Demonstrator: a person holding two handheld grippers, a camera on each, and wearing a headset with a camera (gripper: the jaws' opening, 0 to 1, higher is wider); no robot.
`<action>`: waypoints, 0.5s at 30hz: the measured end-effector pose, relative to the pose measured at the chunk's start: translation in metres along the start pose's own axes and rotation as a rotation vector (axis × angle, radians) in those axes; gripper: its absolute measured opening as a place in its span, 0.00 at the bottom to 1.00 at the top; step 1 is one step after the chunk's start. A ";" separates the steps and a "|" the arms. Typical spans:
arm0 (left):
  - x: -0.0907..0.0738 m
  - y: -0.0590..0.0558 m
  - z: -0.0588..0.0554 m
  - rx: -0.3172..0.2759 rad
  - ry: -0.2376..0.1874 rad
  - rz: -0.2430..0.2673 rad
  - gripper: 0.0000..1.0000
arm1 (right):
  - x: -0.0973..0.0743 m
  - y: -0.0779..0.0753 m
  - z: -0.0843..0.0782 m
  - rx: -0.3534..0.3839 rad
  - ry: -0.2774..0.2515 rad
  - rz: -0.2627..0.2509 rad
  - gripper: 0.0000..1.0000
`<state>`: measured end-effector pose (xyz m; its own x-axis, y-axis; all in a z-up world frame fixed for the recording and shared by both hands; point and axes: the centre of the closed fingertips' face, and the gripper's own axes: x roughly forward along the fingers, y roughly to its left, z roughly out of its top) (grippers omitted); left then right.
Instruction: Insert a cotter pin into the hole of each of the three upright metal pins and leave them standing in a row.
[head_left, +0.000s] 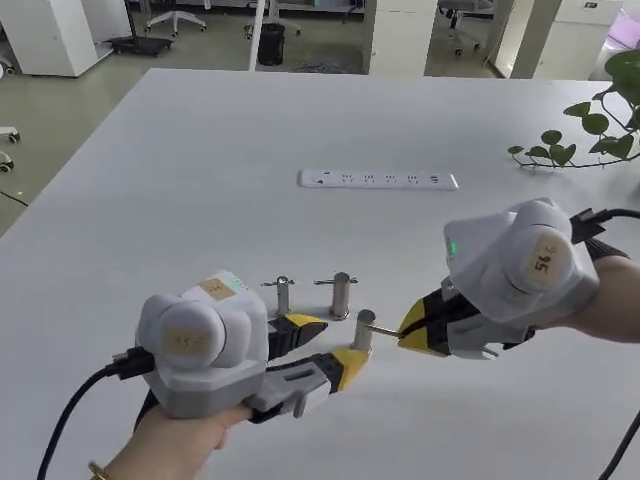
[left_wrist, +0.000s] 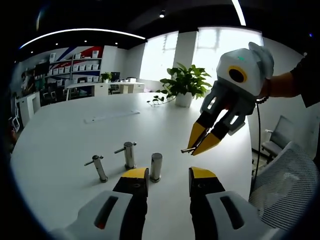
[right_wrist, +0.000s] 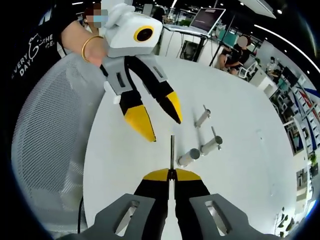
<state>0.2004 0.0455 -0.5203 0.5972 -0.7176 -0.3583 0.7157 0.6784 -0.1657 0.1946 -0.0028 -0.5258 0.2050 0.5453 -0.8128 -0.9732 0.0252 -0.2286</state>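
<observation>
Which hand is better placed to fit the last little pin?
Right. The right gripper is shut on a cotter pin whose tip is close to the bare metal post. The left gripper is open and empty beside that post.

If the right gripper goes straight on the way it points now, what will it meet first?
Probably the bare pin: the cotter pin held by the right gripper aims at its top. Depth is unclear; it could slip past toward the open left gripper.

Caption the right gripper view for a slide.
Right hand-held gripper holds a cotter pin near the bare metal pin; left hand-held gripper open nearby.
</observation>
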 end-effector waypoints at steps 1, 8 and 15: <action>0.002 0.001 -0.001 -0.003 0.001 0.004 0.31 | 0.001 -0.002 -0.004 0.006 0.012 -0.003 0.00; 0.020 0.009 -0.011 0.006 0.041 0.031 0.31 | 0.007 -0.012 -0.023 0.028 0.076 -0.027 0.00; 0.029 0.019 -0.017 0.003 0.061 0.058 0.29 | 0.015 -0.020 -0.036 0.055 0.117 -0.033 0.00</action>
<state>0.2254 0.0402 -0.5498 0.6146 -0.6661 -0.4226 0.6817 0.7180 -0.1403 0.2214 -0.0256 -0.5526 0.2448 0.4421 -0.8629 -0.9692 0.0888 -0.2295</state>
